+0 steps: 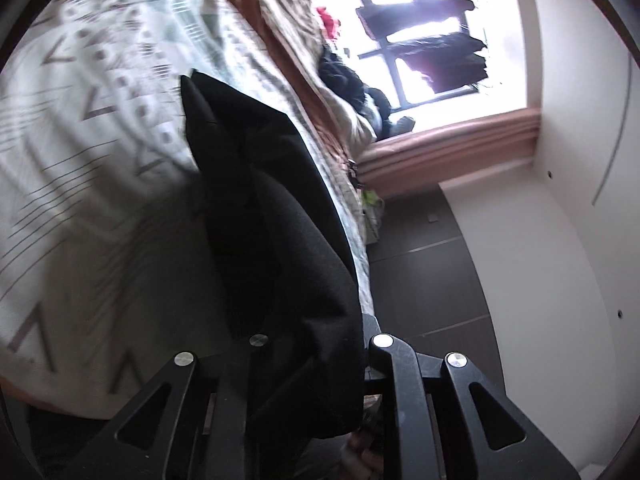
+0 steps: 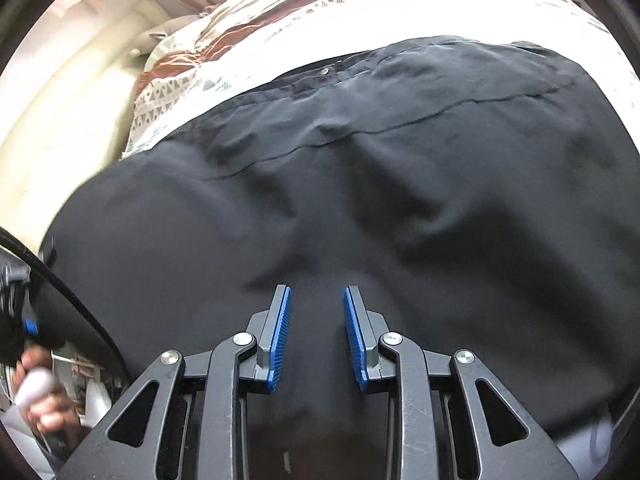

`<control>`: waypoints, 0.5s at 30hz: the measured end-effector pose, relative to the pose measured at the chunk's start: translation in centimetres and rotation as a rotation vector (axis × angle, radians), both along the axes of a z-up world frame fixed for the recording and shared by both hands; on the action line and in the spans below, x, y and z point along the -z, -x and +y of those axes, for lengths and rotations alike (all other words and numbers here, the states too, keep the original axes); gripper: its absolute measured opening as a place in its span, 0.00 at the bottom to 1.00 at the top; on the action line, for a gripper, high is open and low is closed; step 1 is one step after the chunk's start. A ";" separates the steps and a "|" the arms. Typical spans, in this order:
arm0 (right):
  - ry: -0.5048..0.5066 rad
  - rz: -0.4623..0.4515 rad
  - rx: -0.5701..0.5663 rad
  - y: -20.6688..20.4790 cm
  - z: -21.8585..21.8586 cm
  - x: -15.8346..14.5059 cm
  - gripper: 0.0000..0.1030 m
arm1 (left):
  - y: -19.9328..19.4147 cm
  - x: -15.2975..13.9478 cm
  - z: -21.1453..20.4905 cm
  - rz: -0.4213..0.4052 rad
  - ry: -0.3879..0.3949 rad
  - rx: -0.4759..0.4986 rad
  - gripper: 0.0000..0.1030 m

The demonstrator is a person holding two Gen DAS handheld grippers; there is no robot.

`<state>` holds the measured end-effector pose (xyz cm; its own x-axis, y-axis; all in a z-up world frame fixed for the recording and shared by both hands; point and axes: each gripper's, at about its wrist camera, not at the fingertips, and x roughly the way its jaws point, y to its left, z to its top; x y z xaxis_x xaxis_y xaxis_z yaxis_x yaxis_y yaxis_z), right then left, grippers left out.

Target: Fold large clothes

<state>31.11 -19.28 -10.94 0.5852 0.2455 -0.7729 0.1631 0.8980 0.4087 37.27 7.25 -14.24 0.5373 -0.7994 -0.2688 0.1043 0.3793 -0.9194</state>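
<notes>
Left gripper (image 1: 308,360) is clamped on a bunch of the black garment (image 2: 360,208), lifting that edge clear of the patterned bedspread (image 1: 100,128). Right gripper (image 2: 317,332) hangs just above the garment's near part, its blue pads (image 2: 280,340) parted with nothing between them. The garment lies spread across the bedspread. I judge the first fold is beginning; next I need the right one to pinch a matching edge so both carry it over evenly.
</notes>
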 end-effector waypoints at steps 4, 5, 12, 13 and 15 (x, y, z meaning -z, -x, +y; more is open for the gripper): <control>0.034 0.005 0.004 2.1 0.6 0.7 0.24 | -0.7 -1.5 -1.6 -0.039 0.005 0.038 0.18; 0.043 0.006 0.003 2.2 0.8 1.1 0.24 | -0.9 -1.9 -2.2 -0.046 0.005 0.052 0.18; -0.024 0.025 -0.012 1.8 0.0 2.6 0.24 | -2.6 -4.5 -7.0 -0.087 -0.013 0.146 0.18; -0.035 0.018 -0.018 1.8 -0.3 2.2 0.24 | -2.8 -5.2 -7.7 -0.096 -0.016 0.157 0.19; -0.053 -0.012 -0.023 2.2 -1.3 1.2 0.24 | -3.2 -6.3 -9.0 -0.114 -0.026 0.177 0.18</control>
<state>28.93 -20.59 -12.15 0.5878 0.2997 -0.7514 0.1373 0.8784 0.4577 40.52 -1.75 -7.97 0.4175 -0.8775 -0.2359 0.2740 0.3691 -0.8881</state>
